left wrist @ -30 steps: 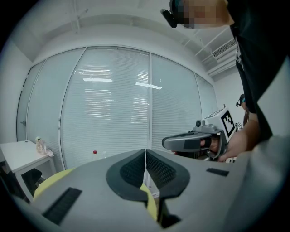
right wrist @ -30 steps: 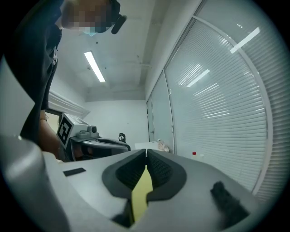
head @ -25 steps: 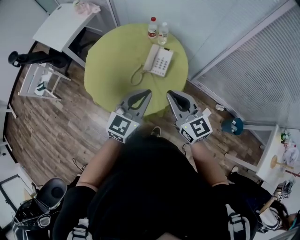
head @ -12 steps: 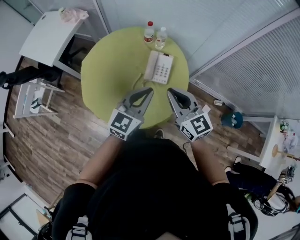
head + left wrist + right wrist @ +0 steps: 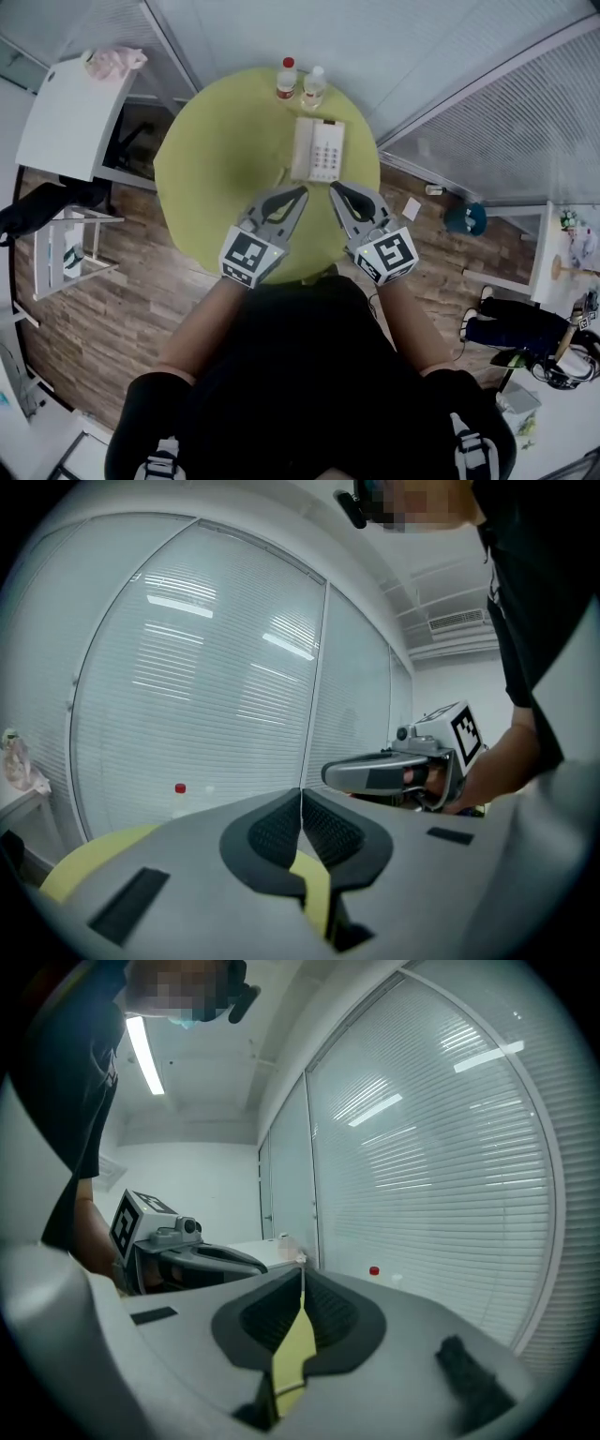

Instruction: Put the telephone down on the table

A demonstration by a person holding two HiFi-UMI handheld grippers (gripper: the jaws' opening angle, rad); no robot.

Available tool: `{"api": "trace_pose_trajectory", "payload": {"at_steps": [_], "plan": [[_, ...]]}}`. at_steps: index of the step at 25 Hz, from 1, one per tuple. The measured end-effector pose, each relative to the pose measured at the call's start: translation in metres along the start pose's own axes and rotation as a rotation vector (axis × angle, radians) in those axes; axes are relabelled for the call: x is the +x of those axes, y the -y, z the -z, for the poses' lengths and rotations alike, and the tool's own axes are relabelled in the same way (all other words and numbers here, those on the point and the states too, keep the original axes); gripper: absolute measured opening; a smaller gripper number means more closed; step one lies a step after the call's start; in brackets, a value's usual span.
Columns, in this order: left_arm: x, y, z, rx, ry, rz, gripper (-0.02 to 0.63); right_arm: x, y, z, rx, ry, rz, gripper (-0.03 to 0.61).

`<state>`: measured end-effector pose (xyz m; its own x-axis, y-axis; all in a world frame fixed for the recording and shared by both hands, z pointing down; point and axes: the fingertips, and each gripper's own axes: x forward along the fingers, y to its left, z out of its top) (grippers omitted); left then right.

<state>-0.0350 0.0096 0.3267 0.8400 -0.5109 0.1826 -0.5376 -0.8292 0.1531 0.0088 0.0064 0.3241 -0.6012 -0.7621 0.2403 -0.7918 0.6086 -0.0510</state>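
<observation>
Telephone (image 5: 317, 150) lay on green table (image 5: 206, 159), toward 1 o'clock, apart from both grippers. Left gripper (image 5: 301, 191) and right gripper (image 5: 334, 187) jaws were pressed together, empty. Cord was partly hidden behind the left gripper; both gripper views hid the telephone. Bottles (image 5: 286, 79) stood at 12 o'clock.

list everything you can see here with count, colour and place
table: 1, yellow-green, round, centre of the head view
telephone: 1, white, on the table's far right part
red-capped bottle: 1, clear, table's far edge
white-capped bottle: 1, clear, beside the red-capped one
desk: 1, white, upper left
pink bundle: 1, on the desk's far end
teal object: 1, on the floor at right
floor: brown wood pattern
person: 1, black top, bottom of view
left gripper: 1, grey, over the table's near edge, jaws shut, empty
right gripper: 1, grey, beside it, jaws shut, empty
</observation>
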Motion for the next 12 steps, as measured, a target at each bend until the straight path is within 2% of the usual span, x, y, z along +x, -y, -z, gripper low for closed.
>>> {"api": "trace_pose_trajectory", "payload": {"at_steps": [5, 12], "plan": [[0.012, -0.021, 0.008, -0.001, -0.018, 0.034, 0.014, 0.021, 0.015, 0.009, -0.003, -0.01, 0.043, 0.02], [0.038, -0.05, 0.02, -0.038, -0.028, -0.014, 0.014, 0.044, 0.04, 0.025, 0.012, -0.023, 0.032, 0.02]]}}
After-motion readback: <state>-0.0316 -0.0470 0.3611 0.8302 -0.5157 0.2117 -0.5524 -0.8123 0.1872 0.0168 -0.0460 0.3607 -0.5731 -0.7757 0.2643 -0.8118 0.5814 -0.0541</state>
